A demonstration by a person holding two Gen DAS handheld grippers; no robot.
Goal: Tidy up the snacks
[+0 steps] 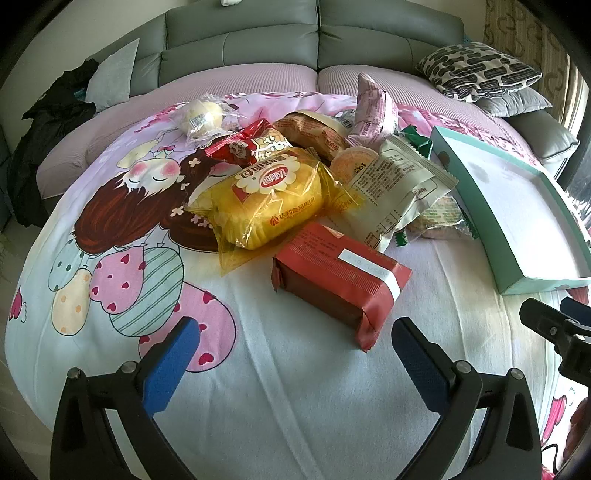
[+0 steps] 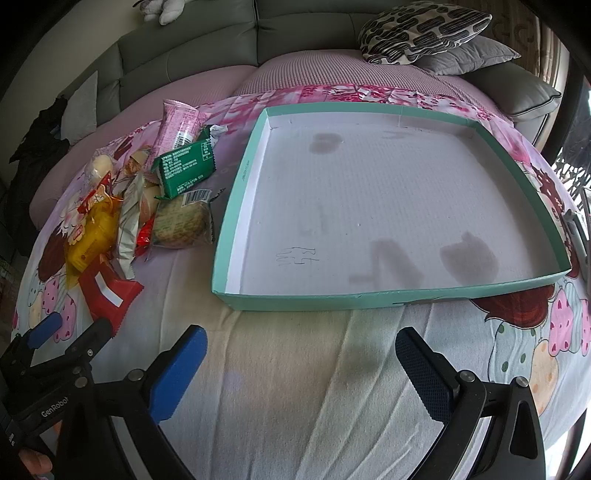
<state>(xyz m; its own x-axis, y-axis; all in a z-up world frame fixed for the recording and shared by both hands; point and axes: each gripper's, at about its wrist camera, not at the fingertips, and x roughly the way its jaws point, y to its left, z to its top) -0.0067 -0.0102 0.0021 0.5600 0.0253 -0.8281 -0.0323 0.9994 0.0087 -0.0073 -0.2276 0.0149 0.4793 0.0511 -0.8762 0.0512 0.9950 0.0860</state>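
One teal box lay on the cartoon-print blanket, its white floor stained and bare. To its left sat one heap of wrapped snacks; I counted about ten, though overlaps kept the count uncertain. One red pack lay nearest my left gripper, just ahead of the jaws and slightly right of centre, with one yellow cake bag behind it. My left jaws were spread and held nothing. My right gripper faced the box's near wall, jaws spread wide, also holding nothing. Two pillows rested on the sofa.
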